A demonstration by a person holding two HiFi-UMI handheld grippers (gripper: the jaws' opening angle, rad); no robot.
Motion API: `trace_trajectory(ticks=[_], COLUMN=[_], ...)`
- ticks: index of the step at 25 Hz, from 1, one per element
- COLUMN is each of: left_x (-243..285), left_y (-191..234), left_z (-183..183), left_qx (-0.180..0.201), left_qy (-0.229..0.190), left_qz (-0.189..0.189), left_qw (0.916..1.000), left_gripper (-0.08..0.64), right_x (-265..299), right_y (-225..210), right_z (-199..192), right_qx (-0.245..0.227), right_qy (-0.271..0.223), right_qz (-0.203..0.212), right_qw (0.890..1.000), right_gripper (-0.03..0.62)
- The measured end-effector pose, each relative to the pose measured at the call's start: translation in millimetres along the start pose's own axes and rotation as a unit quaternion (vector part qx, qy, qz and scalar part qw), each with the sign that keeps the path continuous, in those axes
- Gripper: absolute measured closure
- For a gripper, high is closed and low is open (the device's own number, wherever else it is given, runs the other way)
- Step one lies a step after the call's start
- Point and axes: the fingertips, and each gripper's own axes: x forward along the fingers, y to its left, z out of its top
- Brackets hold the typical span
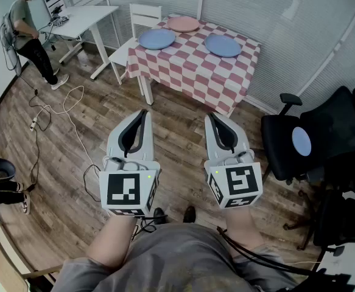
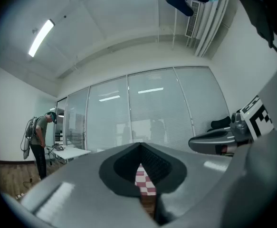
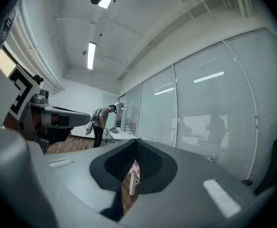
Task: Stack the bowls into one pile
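Three shallow bowls sit apart on a table with a red-and-white checked cloth [image 1: 189, 72] at the far middle of the head view: a blue bowl [image 1: 157, 39] on the left, a pink bowl [image 1: 183, 24] behind it, and another blue bowl [image 1: 223, 45] on the right. My left gripper [image 1: 143, 114] and right gripper [image 1: 209, 118] are held side by side over the wooden floor, well short of the table. Both point level at it, shut and empty. A sliver of the checked cloth [image 2: 145, 184] shows past the left jaws. The right gripper view shows the cloth's corner [image 3: 135, 169].
A white chair [image 1: 134, 32] stands at the table's left end, beside a white desk [image 1: 87, 16]. A person [image 1: 30, 35] stands at the far left. Black office chairs [image 1: 314, 142] crowd the right side. Cables [image 1: 61, 109] trail over the floor on the left. Glass walls close the back.
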Motion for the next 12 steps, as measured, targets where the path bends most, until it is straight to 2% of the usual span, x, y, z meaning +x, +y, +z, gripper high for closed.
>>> trace_trajectory(ticks=[12], left_x=[23], left_y=[-34], left_z=[-3], left_qx=[0.001], left_qy=[0.005], left_qz=[0.014], left_qw=[0.9999], left_gripper=[0.560], right_x=[-1], right_y=[-39], right_z=[-8], right_qx=[0.004], right_qy=[-0.003], right_qz=[0.017], right_qw=[1.000], right_gripper=[0.569])
